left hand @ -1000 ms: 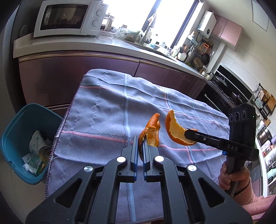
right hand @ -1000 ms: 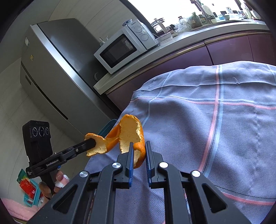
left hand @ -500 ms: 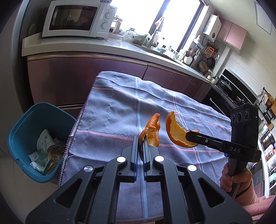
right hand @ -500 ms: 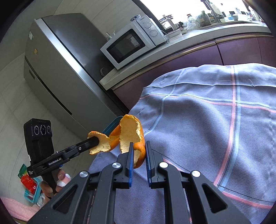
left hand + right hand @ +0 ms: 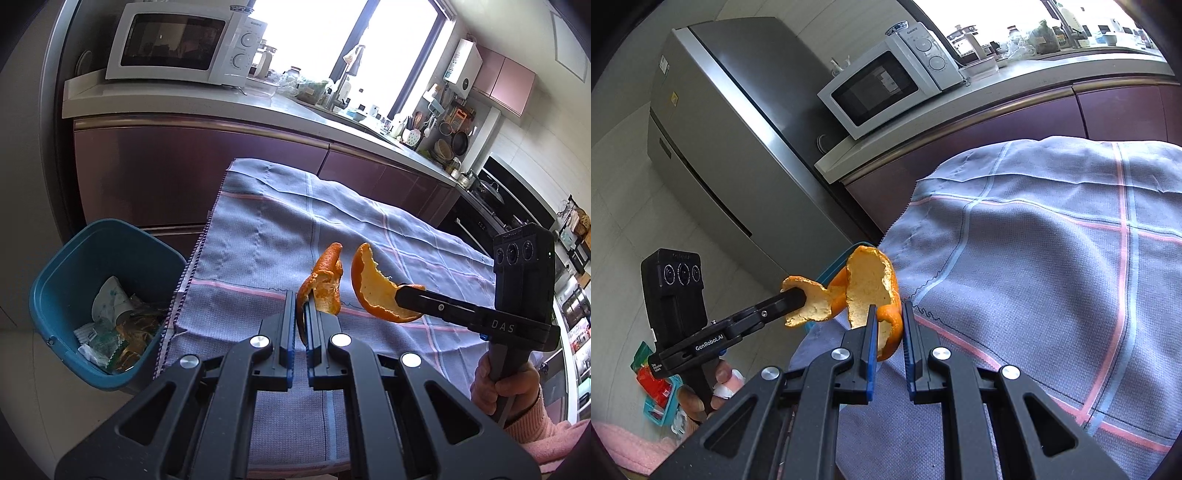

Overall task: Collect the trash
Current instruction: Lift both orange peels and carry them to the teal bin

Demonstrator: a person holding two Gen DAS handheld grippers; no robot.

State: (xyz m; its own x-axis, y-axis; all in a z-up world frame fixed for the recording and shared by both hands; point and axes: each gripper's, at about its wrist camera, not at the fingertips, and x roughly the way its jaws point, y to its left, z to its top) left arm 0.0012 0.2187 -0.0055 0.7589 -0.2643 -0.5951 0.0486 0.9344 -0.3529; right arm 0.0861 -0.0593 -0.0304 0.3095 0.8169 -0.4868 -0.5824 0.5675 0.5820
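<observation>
My left gripper [image 5: 302, 306] is shut on a curled orange peel [image 5: 323, 282], held above the cloth-covered table [image 5: 258, 236]. My right gripper [image 5: 887, 319] is shut on a second, cup-shaped orange peel [image 5: 871, 288]. In the left wrist view that peel [image 5: 373, 291] hangs just right of mine, pinched by the right gripper [image 5: 400, 291]. In the right wrist view the left gripper [image 5: 798, 295] holds its peel [image 5: 809, 302] just left of mine. A blue trash bin [image 5: 74, 266] with wrappers inside stands on the floor, left of the table edge; only its rim [image 5: 831, 267] shows behind the peels.
Purple cabinets [image 5: 166, 166] and a counter with a microwave [image 5: 177, 40] stand behind the table. A steel fridge [image 5: 731, 155] stands at the left. Colourful packets [image 5: 653, 387] lie on the floor.
Both grippers, each still holding its peel, have moved left toward the table's edge; the bin now sits larger and nearer in the left wrist view.
</observation>
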